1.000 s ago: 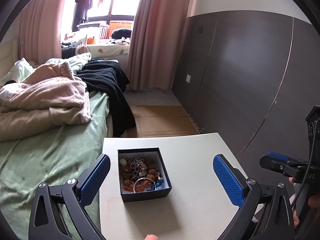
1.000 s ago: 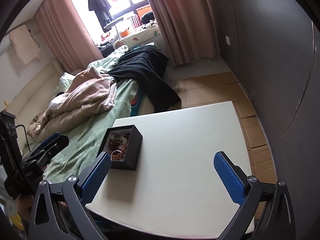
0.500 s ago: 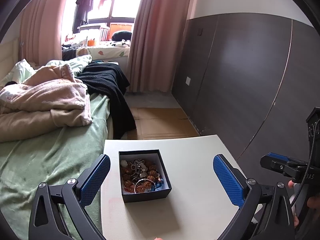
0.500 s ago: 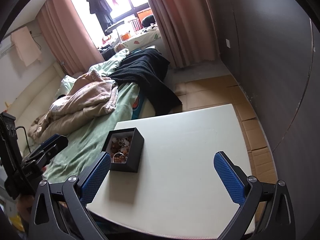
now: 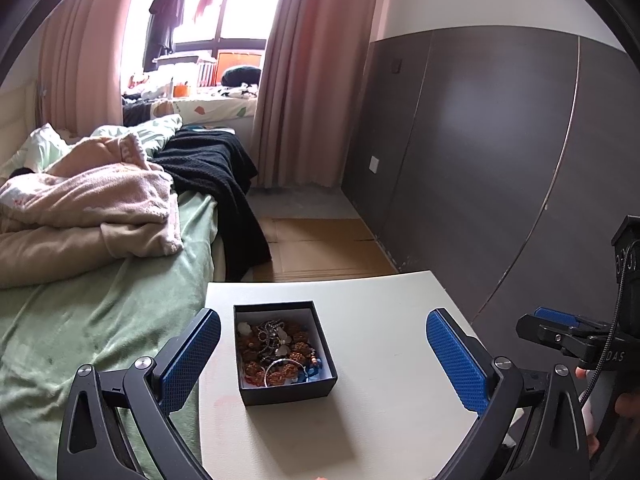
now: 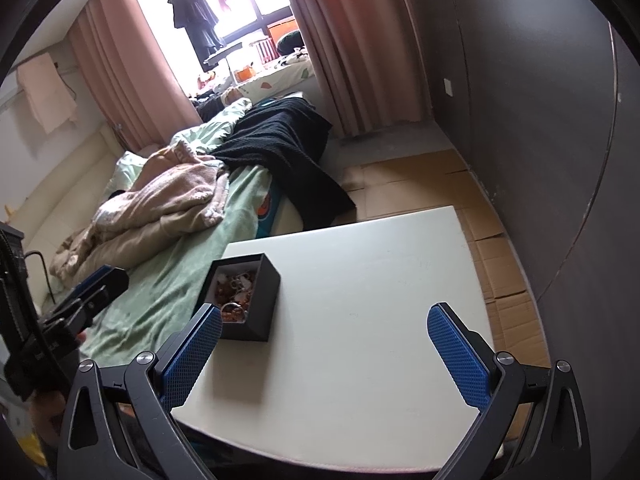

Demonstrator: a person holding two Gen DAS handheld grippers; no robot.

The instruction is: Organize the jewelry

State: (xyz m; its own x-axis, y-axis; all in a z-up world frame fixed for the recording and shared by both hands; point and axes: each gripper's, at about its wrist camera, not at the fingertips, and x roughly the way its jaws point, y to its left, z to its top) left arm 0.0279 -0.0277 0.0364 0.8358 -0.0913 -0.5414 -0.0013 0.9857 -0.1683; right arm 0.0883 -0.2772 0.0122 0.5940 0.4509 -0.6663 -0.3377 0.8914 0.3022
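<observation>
A small black box (image 5: 286,388) with a white lining stands on the white table (image 5: 384,344) near its left edge. It holds a tangle of jewelry (image 5: 276,350): brown beads, a silver chain and a ring. My left gripper (image 5: 320,354) is open and empty, its blue pads either side of the box and above it. In the right wrist view the box (image 6: 262,300) lies at the left, just beyond the left pad. My right gripper (image 6: 324,350) is open and empty over the table's middle. It also shows in the left wrist view (image 5: 560,326) at the right edge.
A bed with green sheet (image 5: 92,312), pink blankets (image 5: 88,204) and a black throw (image 5: 216,176) runs along the table's left side. A dark panelled wall (image 5: 480,160) stands to the right. Cardboard (image 5: 320,248) covers the floor beyond the table.
Both views have tilted up and drawn back slightly; the box sits a little lower in the left wrist view. Both grippers stay open and nothing was picked up.
</observation>
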